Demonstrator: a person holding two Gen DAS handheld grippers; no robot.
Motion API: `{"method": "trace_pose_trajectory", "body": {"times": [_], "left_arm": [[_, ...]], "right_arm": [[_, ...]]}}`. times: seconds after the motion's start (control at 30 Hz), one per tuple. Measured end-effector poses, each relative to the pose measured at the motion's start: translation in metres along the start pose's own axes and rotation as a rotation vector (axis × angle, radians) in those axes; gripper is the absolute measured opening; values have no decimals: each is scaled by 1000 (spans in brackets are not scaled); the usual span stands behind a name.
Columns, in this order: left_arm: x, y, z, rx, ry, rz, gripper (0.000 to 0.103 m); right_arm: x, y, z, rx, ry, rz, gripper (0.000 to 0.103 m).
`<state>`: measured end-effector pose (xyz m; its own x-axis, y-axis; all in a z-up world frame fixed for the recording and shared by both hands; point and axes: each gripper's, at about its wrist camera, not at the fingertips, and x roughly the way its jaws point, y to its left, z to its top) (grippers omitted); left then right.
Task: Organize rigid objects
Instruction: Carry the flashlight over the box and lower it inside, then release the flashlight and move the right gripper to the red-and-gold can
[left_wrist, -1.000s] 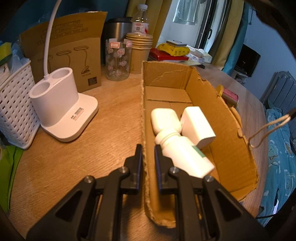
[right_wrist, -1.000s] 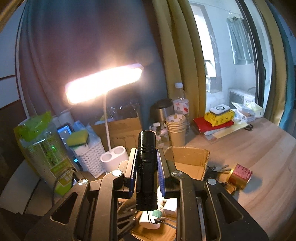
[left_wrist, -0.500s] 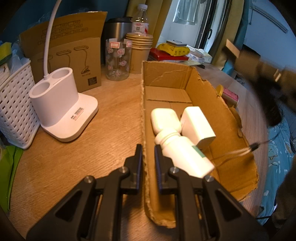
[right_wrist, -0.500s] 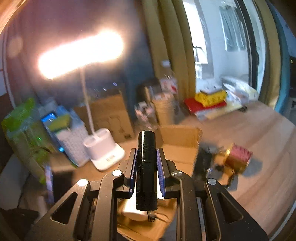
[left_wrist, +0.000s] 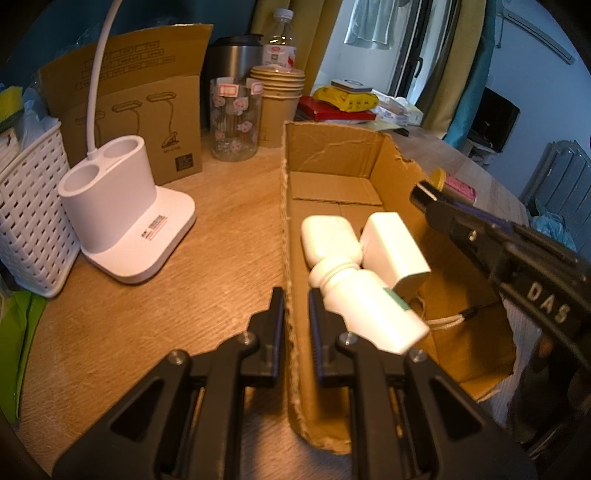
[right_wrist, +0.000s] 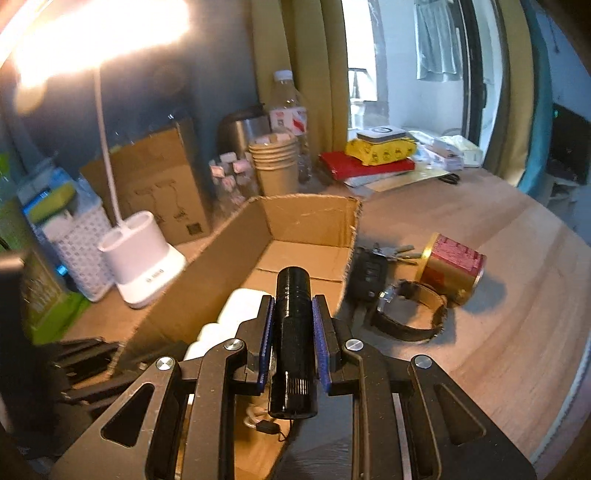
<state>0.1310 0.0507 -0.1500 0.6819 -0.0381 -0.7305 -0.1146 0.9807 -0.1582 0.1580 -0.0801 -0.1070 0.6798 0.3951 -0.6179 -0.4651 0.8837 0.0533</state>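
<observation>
An open cardboard box lies on the wooden desk. My left gripper is shut on the box's near left wall, one finger on each side. Inside lie a white bottle, a white rounded case and a white charger block. My right gripper is shut on a black flashlight and hangs over the box's right side. In the left wrist view the flashlight pokes in from the right. Its lanyard trails onto the box floor.
A white lamp base and a white basket stand left of the box. A glass jar and stacked paper cups stand behind it. To the right lie keys, a watch and a gold and red tin.
My right gripper has come down with the flashlight and tilted toward the box, entering the left wrist view from the right. The lanyard now rests inside the box. The left gripper has not moved.
</observation>
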Motion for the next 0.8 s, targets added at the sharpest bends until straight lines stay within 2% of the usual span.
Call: {"method": "trace_pose_trajectory", "body": {"times": [0.13, 0.27, 0.67, 0.73, 0.8], "left_arm": [[0, 0, -1, 0, 0, -1, 14], [0, 0, 0, 2, -1, 0, 14], [3, 3, 1, -3, 3, -4, 14], [3, 3, 1, -3, 2, -4, 14], [3, 4, 1, -4, 2, -4, 14]], "right_arm": [[1, 7, -1, -35, 1, -50, 21], [3, 10, -2, -52, 9, -65, 22], [-8, 6, 0, -22, 2, 7, 40], [-13, 4, 2, -19, -12, 8, 54], [-20, 0, 6, -10, -29, 5, 63]]}}
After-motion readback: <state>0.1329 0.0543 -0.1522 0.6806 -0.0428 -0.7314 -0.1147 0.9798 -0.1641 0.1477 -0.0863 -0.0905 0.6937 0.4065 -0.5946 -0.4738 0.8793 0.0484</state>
